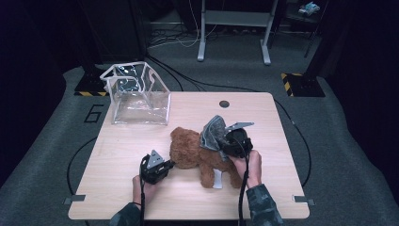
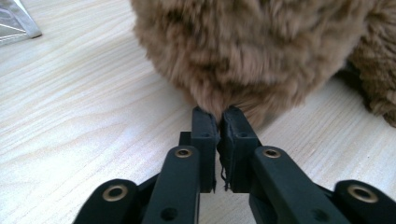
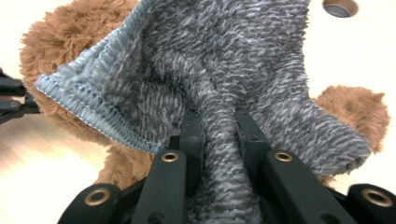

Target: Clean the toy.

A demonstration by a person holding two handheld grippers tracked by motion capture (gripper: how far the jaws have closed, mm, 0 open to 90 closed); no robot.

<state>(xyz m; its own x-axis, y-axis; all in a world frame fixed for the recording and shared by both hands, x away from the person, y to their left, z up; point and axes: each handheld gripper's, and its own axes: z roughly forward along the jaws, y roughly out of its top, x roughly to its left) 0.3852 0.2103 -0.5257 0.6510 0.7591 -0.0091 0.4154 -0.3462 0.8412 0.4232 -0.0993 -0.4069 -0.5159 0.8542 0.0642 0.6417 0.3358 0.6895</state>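
So a brown teddy bear point(image 1: 200, 153) is laid out on the wooden counter point(image 1: 117, 155), roughly mid-counter toward the person's side. A pinch of its fur is clamped in the left claw point(image 2: 218, 122), jaws nearly together, seen right at the bear's rounded edge. A grey knitted cloth point(image 3: 219, 74) is gripped by the right claw point(image 3: 219, 130), bunched between the jaws and held just above the bear's back. Off at the far left corner, a clear plastic bag point(image 1: 139, 94) is stood upright, well apart from everything.
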